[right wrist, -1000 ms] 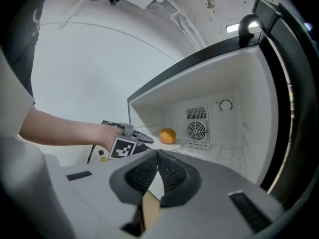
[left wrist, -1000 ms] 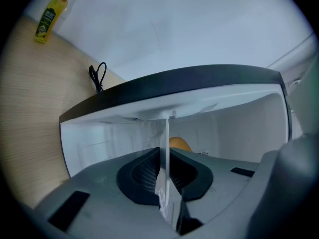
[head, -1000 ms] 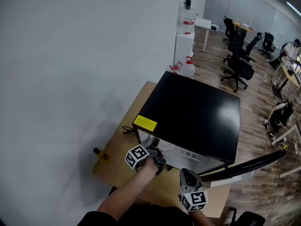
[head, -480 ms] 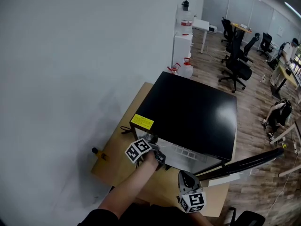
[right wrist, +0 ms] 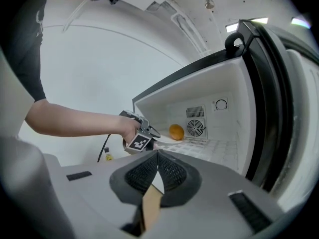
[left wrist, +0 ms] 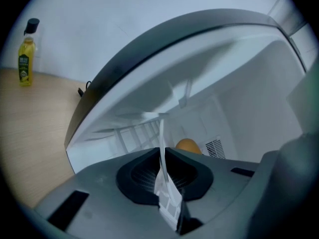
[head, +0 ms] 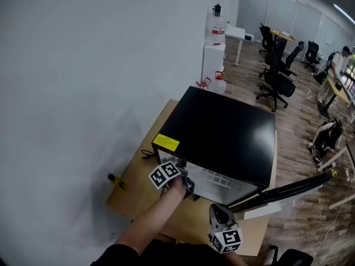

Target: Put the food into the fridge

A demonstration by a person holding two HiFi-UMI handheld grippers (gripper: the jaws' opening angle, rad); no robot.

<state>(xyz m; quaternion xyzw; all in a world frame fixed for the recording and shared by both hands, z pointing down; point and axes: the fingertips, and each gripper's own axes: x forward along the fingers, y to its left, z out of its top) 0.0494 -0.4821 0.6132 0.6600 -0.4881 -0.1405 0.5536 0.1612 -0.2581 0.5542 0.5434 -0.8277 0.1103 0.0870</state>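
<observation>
A black mini fridge (head: 222,129) stands on a wooden table (head: 138,187) with its door (head: 285,192) swung open to the right. On the fridge's white shelf lies a white plate (right wrist: 167,140) carrying an orange (right wrist: 175,132). My left gripper (head: 186,184) is at the fridge's opening, shut on the plate's near rim. That rim (left wrist: 162,133) shows edge-on between the jaws, with the orange (left wrist: 188,146) just beyond. My right gripper (head: 219,215) hovers in front of the fridge, shut (right wrist: 158,156) with nothing in it.
A small yellow oil bottle (left wrist: 26,54) stands on the table's left edge near the wall. A black cable (head: 147,153) runs beside the fridge. The fridge's back wall has a fan grille (right wrist: 195,128). Office chairs (head: 277,76) and water jugs (head: 217,82) stand further off.
The left gripper has edged slightly towards the fridge's opening with the plate. The right gripper has stayed low in front of the fridge.
</observation>
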